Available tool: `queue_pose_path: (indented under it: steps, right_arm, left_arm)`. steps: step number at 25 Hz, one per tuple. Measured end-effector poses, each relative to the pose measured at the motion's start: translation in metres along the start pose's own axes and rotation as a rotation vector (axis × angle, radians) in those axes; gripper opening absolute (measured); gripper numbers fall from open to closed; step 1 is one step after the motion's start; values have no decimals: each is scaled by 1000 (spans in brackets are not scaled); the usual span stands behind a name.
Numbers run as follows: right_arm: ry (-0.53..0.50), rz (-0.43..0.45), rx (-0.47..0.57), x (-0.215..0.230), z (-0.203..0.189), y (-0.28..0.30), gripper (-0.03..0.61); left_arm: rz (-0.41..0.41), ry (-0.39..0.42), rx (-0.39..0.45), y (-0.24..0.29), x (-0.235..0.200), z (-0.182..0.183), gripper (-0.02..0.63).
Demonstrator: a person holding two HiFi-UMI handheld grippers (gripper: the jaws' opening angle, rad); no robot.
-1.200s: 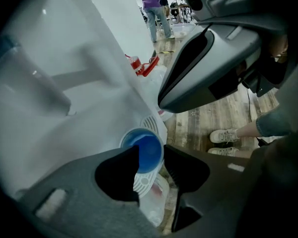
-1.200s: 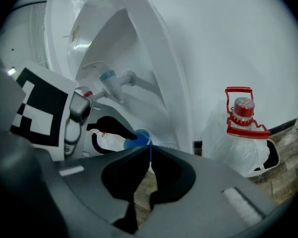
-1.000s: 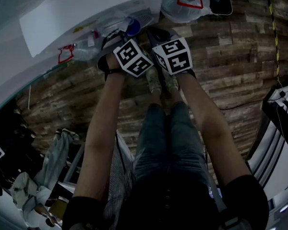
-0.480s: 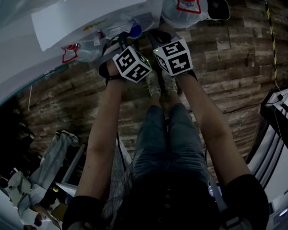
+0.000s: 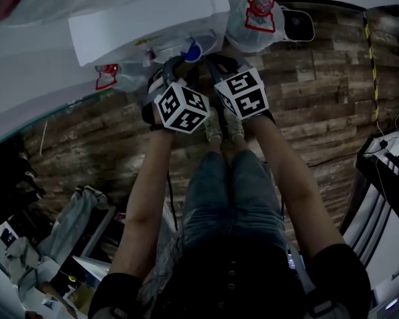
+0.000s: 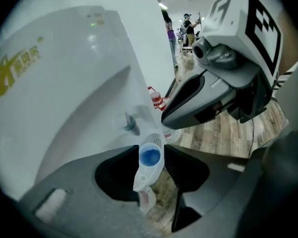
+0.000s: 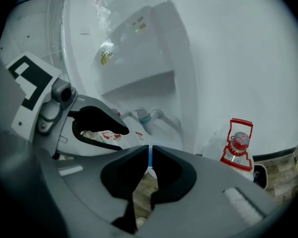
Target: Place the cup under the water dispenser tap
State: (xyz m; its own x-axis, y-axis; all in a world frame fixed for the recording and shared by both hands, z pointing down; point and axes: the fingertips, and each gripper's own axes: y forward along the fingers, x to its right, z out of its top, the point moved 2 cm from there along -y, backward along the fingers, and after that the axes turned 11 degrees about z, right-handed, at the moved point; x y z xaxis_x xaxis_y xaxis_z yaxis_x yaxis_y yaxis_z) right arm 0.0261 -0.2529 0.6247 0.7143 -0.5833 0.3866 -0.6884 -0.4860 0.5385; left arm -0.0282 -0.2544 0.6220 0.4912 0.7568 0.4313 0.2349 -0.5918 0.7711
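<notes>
A small cup with a blue inside (image 5: 191, 50) is held in front of the white water dispenser (image 5: 146, 18). In the left gripper view the cup (image 6: 150, 156) fills the gap between the jaws of my left gripper (image 6: 151, 158), which is shut on it. It hangs just below the taps (image 6: 130, 124) and above the white drip grille (image 6: 144, 176). My right gripper (image 7: 150, 152) is shut beside the cup, with only a thin blue sliver showing between its jaws. The taps (image 7: 146, 116) are straight ahead of it. One of its fingers (image 6: 186, 100) reaches in from the right, above the cup.
Large water bottles with red handles stand on the wooden floor beside the dispenser (image 5: 261, 5) (image 5: 110, 75) (image 7: 237, 145). The person's legs and shoes (image 5: 223, 121) are right below the grippers. A white unit (image 5: 386, 178) stands at the right and clutter (image 5: 66, 224) at the lower left.
Both grippers and the cup have drifted slightly right and lower in the head view. More of the dispenser's front shows. The grip on the cup looks unchanged.
</notes>
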Motion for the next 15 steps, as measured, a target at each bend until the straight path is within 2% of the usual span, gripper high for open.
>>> queue_pose_path:
  steps: [8,15]
  right_arm:
    - [-89,-7,30,-27,40,-32,29]
    - [-99,2,59,-52,70,-61,34]
  left_arm:
    - [50,-157,110,-62,-30,28,164]
    - [27,-317,208,-105,-48,42,163]
